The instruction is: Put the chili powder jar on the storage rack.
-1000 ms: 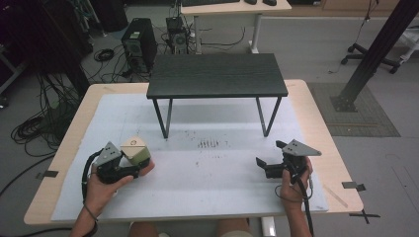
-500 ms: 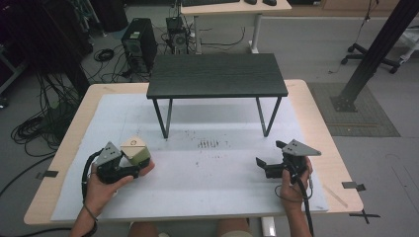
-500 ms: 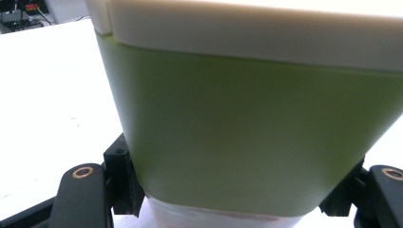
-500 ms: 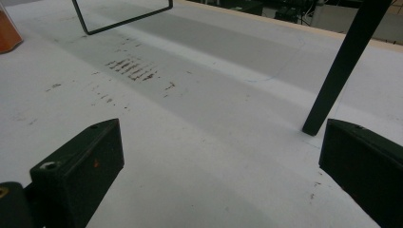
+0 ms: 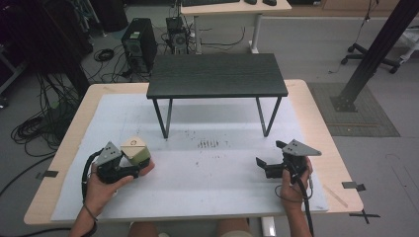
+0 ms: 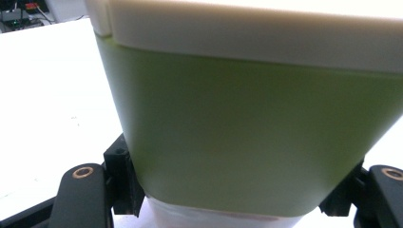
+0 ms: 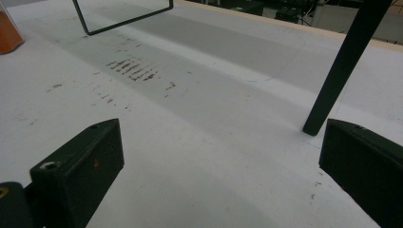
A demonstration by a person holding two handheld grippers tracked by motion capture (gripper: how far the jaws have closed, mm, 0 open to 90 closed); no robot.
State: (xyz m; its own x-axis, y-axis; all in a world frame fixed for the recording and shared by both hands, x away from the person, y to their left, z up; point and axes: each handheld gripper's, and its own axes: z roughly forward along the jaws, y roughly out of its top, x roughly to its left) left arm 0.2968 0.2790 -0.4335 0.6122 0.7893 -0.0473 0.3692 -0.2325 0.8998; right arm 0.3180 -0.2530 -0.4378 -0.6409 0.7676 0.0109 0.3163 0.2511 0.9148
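while the left gripper [image 5: 141, 165] sits low at the near left of the table, its jaws are clamped on a green container [image 5: 138, 153] with a cream lid, pads pressing its two sides. left hand [image 5: 101, 187] wraps the gripper body, container at the near-left of the white mat [image 5: 212, 182], resting on or just above it, can't tell which.

right gripper [image 5: 267, 165] at near right, jaws spread wide, nothing between them, held just over the mat by the right hand [image 5: 291, 185], pointing left toward the middle.

further out: small black table [image 5: 217, 74] stands on the far half of the mat, thin metal legs, dark scuff marks [image 5: 210, 144] on the mat in front of it.

risk, my read: container sides taper toward the base and look smooth, so the grip could slide or the container tip if lifted fast. a lift toward the black table could also clip its top edge or a leg. the lid may not be locked on.

views: left gripper view shows the green wall [image 6: 247, 133], cream lid rim [image 6: 256, 33] and pads biting its lower sides; high view shows the lid top and the layout. right gripper view shows the open jaws, a table leg [image 7: 340, 71] up close and an orange thing [image 7: 8, 31] at its far left edge, unclear what.
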